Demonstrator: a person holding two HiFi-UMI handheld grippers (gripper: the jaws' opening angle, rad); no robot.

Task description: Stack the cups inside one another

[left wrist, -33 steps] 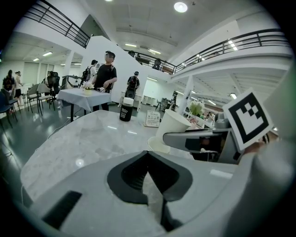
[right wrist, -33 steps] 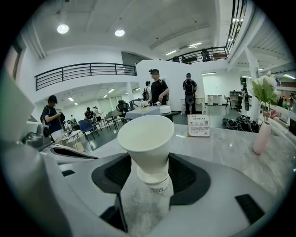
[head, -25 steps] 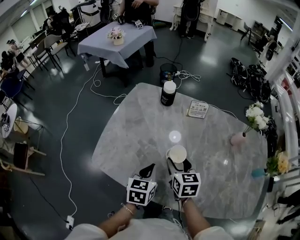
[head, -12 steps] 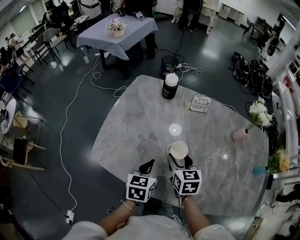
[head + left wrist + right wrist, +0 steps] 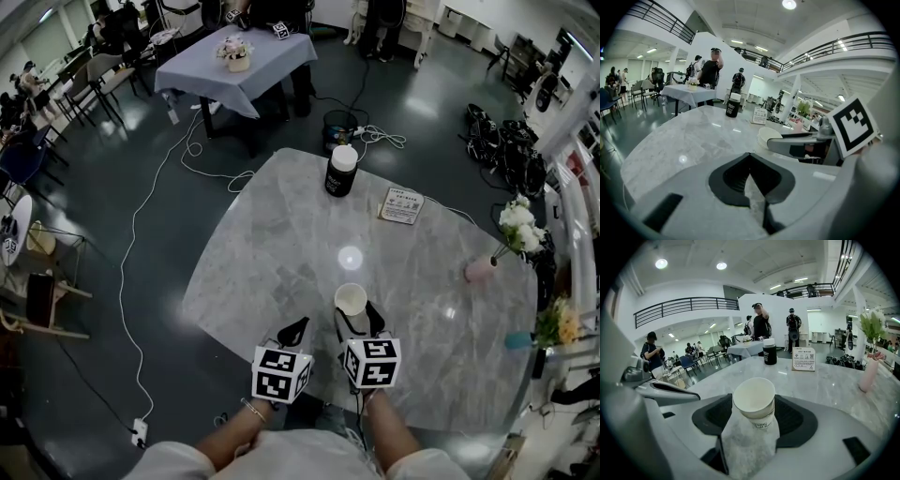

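A white paper cup (image 5: 351, 299) stands upright on the marble table (image 5: 272, 244), just ahead of my right gripper (image 5: 354, 322). In the right gripper view the cup (image 5: 754, 401) sits between the wide-apart jaws with a gap on each side, and a second rim shows below its top, so cups are nested. The right gripper is open. My left gripper (image 5: 294, 331) hovers to the left of the cup, shut with nothing in it. The left gripper view shows its tips (image 5: 749, 157) meeting, with the cup (image 5: 768, 136) off to the right.
A black bottle with a white lid (image 5: 340, 172) and a small printed card (image 5: 399, 206) stand at the table's far side. A pink vase with white flowers (image 5: 480, 273) is at the right edge. Cables lie on the floor to the left.
The cup has gone from being held above the table to standing on it. The right jaws have spread apart and let go of it. The left gripper has stayed put.
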